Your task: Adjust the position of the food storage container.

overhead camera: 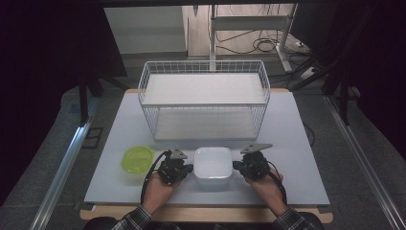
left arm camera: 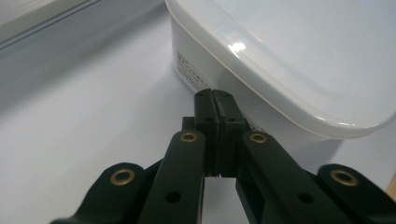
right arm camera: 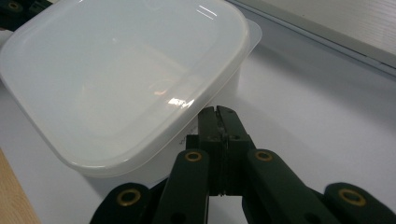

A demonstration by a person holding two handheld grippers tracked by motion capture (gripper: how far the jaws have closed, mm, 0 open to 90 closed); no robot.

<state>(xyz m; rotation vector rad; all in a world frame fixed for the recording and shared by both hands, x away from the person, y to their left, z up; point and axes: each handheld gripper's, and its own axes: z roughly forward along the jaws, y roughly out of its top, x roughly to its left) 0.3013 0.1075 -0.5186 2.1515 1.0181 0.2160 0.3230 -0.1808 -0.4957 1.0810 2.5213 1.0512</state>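
On the pale table point(overhead camera: 297, 143), a white square lidded container point(overhead camera: 213, 165), glossy-topped

Both tongs, left point(overhead camera: 187, 168) and right point(overhead camera: 236, 165), point inward with jaws pressed together (apparently empty), forearms low.

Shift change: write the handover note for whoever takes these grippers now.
Left gripper: shut, empty, tips at the left wall of the white square lidded plastic container.
Right gripper: shut, empty, tips under the container's right rim.
Container stands on the pale table, before the white wire basket; a green round plastic bowl sits left.
Done: both sides flanked.
Left: probably lifting it between both grippers.
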